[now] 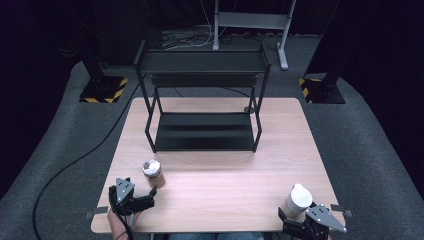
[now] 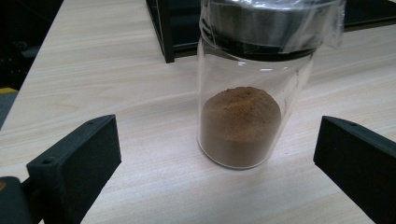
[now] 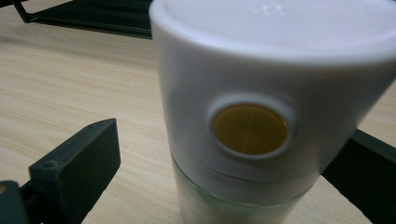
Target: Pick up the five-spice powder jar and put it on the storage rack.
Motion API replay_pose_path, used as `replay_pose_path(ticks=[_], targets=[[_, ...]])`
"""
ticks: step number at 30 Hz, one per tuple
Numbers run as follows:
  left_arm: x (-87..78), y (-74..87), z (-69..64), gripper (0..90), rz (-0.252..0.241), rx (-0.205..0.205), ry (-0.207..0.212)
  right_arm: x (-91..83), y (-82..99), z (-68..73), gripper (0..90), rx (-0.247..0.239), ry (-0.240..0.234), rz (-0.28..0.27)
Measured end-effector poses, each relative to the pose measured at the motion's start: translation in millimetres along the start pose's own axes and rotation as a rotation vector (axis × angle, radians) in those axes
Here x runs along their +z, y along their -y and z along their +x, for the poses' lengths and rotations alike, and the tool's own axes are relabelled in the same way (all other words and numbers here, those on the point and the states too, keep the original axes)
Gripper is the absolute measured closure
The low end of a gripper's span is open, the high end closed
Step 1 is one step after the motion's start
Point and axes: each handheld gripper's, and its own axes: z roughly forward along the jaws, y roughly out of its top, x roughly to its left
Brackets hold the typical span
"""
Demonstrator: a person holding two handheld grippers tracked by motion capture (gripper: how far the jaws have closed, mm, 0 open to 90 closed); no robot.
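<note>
Both grippers, left [image 2: 217,163] and right [image 3: 219,172], are standing wide open, empty; I'm lining up mid-body on the fragile, slippery glass spice jar [image 2: 247,102] and the white-capped grinder [image 3: 266,116].

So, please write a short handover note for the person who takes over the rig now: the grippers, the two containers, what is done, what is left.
Left gripper: open, jaws wide, aimed at the glass jar of brown powder; no contact yet.
Right gripper: open, jaws on either side of the white container; the pads do not seem to press on it.
Both containers stand upright on the table, near its front edge, jar at the left, white container at the right.
The black shelf rack stands at the back with nothing on it.
Done: both grippers lined up.
Left: probably grasp each container and move it, perhaps onto the rack.
</note>
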Motion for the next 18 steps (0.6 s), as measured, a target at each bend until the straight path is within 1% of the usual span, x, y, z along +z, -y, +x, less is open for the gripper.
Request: replay_pose_path(ticks=[4, 14, 18], targets=[[5.1, -1.5, 0.3, 0.1, 0.002, 0.001, 0.005, -1.5, 0.8, 0.1, 0.0, -0.006, 0.000, -0.012], [17.1, -7.7, 3.1, 0.0, 0.008, 0.001, 0.027, -2.0, -0.1, -0.8, 0.0, -0.007, -0.007, -0.008], [24.9, -12.6, 5.0, 0.0, 0.005, 0.010, 0.030, -2.2, -0.4, -0.4, 0.0, -0.005, -0.007, -0.010]])
